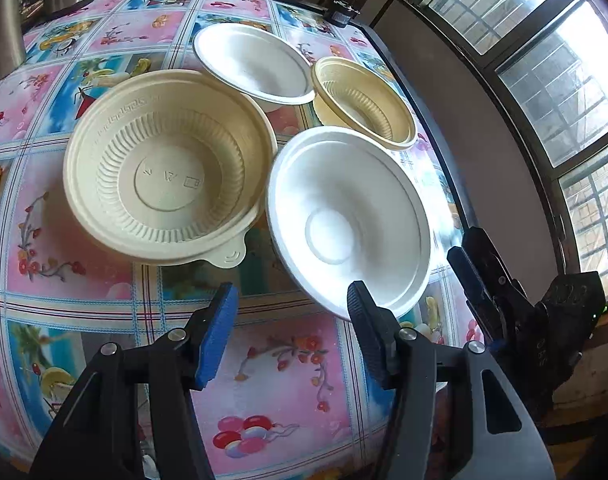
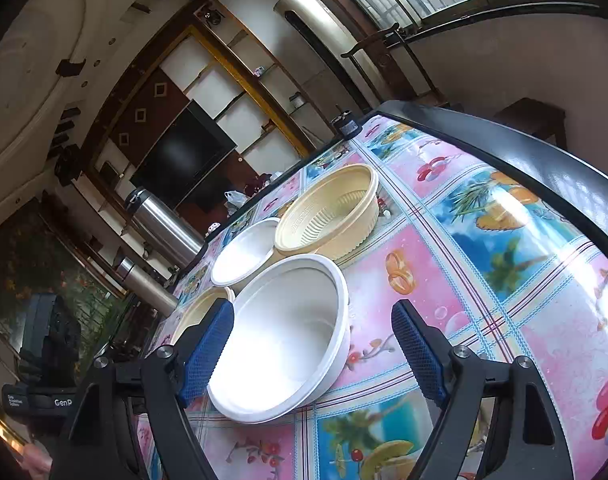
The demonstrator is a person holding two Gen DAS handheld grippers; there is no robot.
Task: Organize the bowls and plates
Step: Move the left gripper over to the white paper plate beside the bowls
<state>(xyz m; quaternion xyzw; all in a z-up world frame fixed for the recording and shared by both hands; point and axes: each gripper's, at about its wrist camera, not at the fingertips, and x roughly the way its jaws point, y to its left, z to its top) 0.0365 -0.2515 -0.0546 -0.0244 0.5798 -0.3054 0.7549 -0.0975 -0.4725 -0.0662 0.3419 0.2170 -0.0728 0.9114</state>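
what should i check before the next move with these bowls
1. Right gripper open: ok, its pads stand apart with nothing pressed between them.
2. Large white bowl lined up with the right gripper: ok, it sits ahead between the pads, rim free.
3. Left gripper empty: ok, pads apart, holding nothing.
4. All bowls upright on the table: ok, the large tan bowl, small white bowl and small tan bowl sit mouth up.
5. Left gripper clear of the white bowl: cannot tell, one pad overlaps its near rim.
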